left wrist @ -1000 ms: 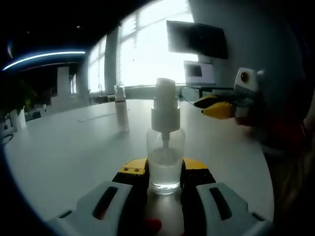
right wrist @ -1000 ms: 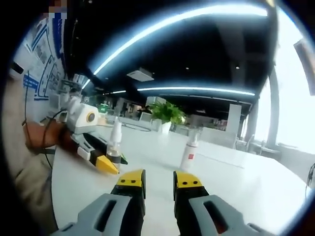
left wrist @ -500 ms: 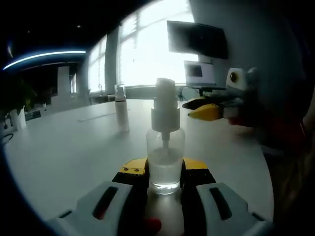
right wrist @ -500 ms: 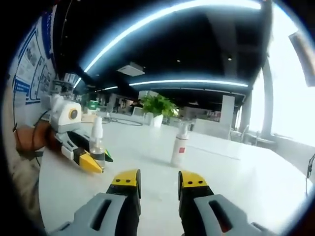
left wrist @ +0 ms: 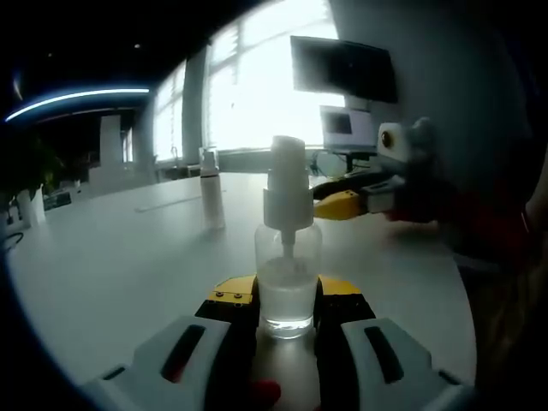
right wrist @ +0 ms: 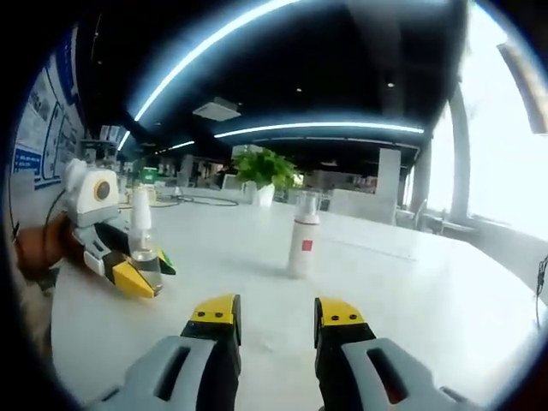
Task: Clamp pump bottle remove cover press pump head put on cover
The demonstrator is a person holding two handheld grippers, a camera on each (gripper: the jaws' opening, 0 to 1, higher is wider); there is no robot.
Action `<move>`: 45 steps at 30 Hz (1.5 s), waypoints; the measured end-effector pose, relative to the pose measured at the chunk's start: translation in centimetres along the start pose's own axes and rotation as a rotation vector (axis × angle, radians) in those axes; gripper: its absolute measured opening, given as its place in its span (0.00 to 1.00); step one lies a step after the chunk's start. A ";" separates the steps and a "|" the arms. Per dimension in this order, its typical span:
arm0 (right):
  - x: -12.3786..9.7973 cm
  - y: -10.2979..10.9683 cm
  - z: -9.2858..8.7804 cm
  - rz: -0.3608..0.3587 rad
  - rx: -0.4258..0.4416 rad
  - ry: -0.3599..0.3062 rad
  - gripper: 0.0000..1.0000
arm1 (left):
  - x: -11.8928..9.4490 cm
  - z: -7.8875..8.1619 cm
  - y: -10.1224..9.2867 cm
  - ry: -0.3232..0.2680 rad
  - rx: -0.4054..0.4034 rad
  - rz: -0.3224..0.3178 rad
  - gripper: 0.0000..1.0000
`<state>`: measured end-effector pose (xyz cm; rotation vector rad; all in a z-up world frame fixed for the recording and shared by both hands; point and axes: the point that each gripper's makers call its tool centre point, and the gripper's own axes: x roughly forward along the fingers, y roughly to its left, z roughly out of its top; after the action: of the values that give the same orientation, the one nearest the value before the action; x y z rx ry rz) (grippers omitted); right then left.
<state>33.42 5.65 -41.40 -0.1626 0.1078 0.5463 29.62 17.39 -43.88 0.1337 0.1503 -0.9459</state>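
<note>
A clear pump bottle (left wrist: 288, 272) with a pale cover (left wrist: 288, 168) over its pump head stands upright on the white table (left wrist: 128, 257). My left gripper (left wrist: 287, 301) is shut on the bottle's base, a yellow-tipped jaw on each side. My right gripper (left wrist: 336, 205) comes in from the right at the height of the bottle's neck, a short way off it. From the right gripper view, the right gripper (right wrist: 276, 313) is open with nothing between its jaws. At the left of that view the left gripper (right wrist: 135, 271) holds the pump bottle (right wrist: 142, 242).
A slim white bottle with a red label (right wrist: 300, 238) and a clear cap stands further back on the table (right wrist: 411, 308); it shows as a bottle (left wrist: 211, 195) behind the pump bottle. A potted plant (right wrist: 261, 168) and a monitor (left wrist: 342, 68) stand farther away.
My right gripper has moved closer to the pump bottle's top, and its camera has swung with it. The left gripper and bottle have stayed still.
</note>
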 end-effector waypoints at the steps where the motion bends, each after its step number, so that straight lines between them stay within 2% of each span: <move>1: 0.2 -0.1 0.0 0.001 0.002 0.003 0.29 | 0.0 0.0 0.0 0.000 0.000 0.000 0.16; 6: 0.9 -0.5 -0.8 -0.024 0.006 0.031 0.30 | 0.0 0.0 0.1 0.000 -0.002 0.000 0.16; 9: 1.2 -0.7 -0.8 -0.024 0.047 0.025 0.30 | 0.0 0.0 0.0 0.000 -0.003 -0.001 0.16; 26: 1.8 -0.6 -1.3 -0.017 0.066 0.022 0.26 | 0.1 0.0 0.0 0.000 -0.004 -0.003 0.16; 45: 2.0 -0.2 -1.5 -0.014 0.030 0.030 0.17 | 0.1 0.0 -0.1 0.000 0.003 -0.002 0.16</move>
<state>35.14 6.19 -43.18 -0.1419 0.1443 0.5286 29.55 17.26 -43.85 0.1365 0.1489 -0.9486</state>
